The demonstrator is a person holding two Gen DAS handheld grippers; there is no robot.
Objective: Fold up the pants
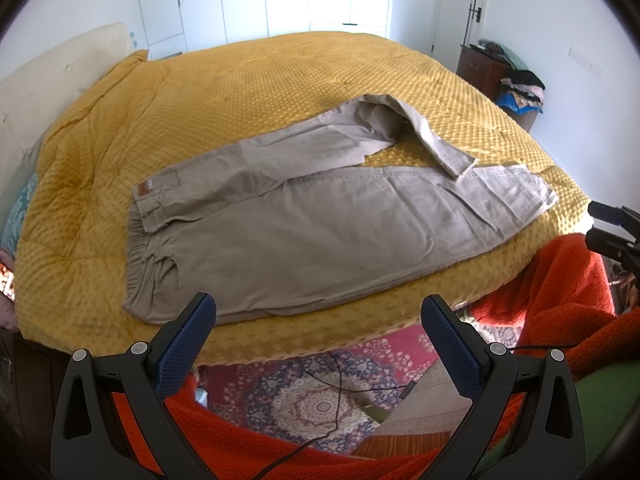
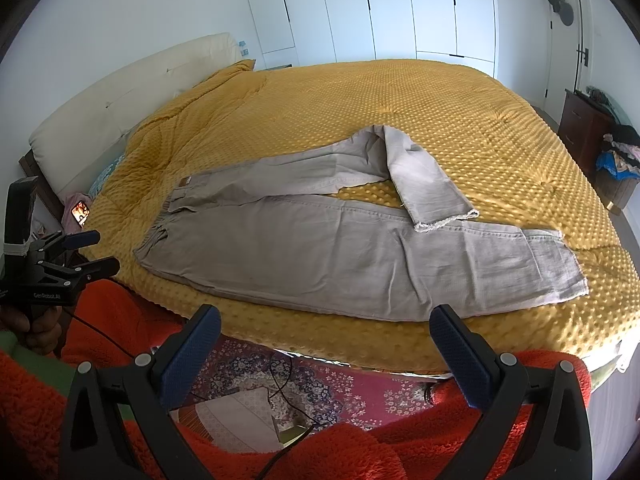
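Beige pants lie spread on a yellow bedspread, waistband to the left, legs to the right. The near leg lies straight; the far leg is bent back, its hem lying over the near leg. My left gripper is open and empty, held off the bed's near edge below the waist. My right gripper is open and empty, held off the near edge below the near leg of the pants. Each gripper shows at the edge of the other's view, the right one and the left one.
A cream headboard is at the left. A dark dresser with a pile of clothes stands at the right by the wall. A patterned rug with a black cable lies below. My orange sleeves frame the bottom.
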